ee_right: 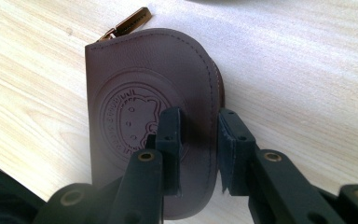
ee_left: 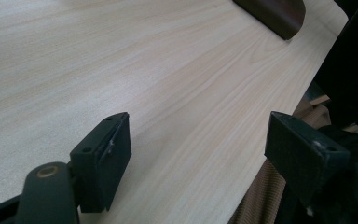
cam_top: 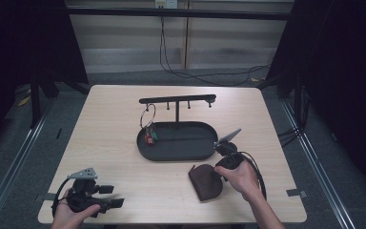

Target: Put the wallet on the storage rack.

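left gripper (cam_top: 116, 196): resting at the table's (cam_top: 114, 143) near edge, jaws spread, nothing between | right gripper (ee_right: 198, 140): jaws narrowed over the brown leather pouch (ee_right: 140, 112), whether pinching its curved edge I cannot tell | pouch: lying flat, just before the black tray (cam_top: 145, 148)

Brown pouch (ee_right: 144, 112), embossed round emblem, lettering unreadable
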